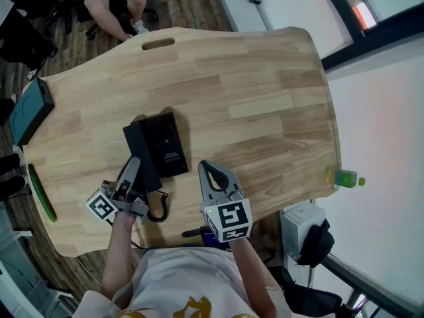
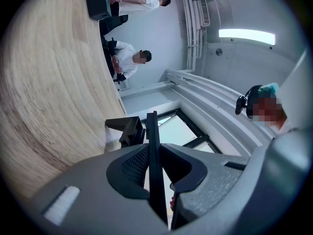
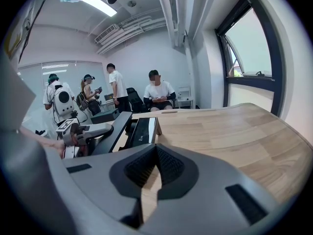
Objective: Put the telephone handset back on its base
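The left tool point(image 1: 132, 171) is clamped on the handset point(image 1: 137, 148), holding it beside the left edge of the telephone base point(image 1: 167, 144) on the counter point(image 1: 252, 98). The right tool point(image 1: 205, 166) hovers nearby, jaws together, empty. Gripped near one end, the handset could twist and seat crooked, or the coiled cord point(image 1: 159, 209) could tug the base.

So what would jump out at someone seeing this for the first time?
First the black telephone handset, clamped in the left tool just left of its base at the middle of the wooden table. The right tool, shut and empty, hangs just right of the base. A green bottle shows at the table's right edge.
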The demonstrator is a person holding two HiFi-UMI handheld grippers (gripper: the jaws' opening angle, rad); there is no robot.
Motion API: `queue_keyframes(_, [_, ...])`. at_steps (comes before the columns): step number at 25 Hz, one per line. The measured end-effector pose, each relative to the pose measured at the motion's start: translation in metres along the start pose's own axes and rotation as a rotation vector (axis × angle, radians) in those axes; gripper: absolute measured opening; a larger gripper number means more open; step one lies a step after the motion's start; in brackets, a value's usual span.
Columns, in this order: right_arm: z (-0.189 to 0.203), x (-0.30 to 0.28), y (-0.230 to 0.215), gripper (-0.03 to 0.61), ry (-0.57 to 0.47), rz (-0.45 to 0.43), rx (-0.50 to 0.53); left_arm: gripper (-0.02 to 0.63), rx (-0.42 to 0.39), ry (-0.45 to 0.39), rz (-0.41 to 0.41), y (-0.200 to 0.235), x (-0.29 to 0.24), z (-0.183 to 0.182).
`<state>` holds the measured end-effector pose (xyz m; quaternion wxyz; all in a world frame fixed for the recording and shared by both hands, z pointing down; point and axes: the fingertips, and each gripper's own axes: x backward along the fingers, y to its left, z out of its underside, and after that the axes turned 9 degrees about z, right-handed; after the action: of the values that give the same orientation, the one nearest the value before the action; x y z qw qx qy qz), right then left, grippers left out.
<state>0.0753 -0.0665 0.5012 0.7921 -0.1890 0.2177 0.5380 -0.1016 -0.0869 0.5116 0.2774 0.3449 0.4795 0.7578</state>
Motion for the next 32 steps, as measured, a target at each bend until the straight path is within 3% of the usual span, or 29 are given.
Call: queue_keyframes(32, [0.003,-0.001,-0.006,0.003,0.005,-0.001,-0.024,0.075,-0.021,0.041,-0.084,0.018,-0.009,0.008])
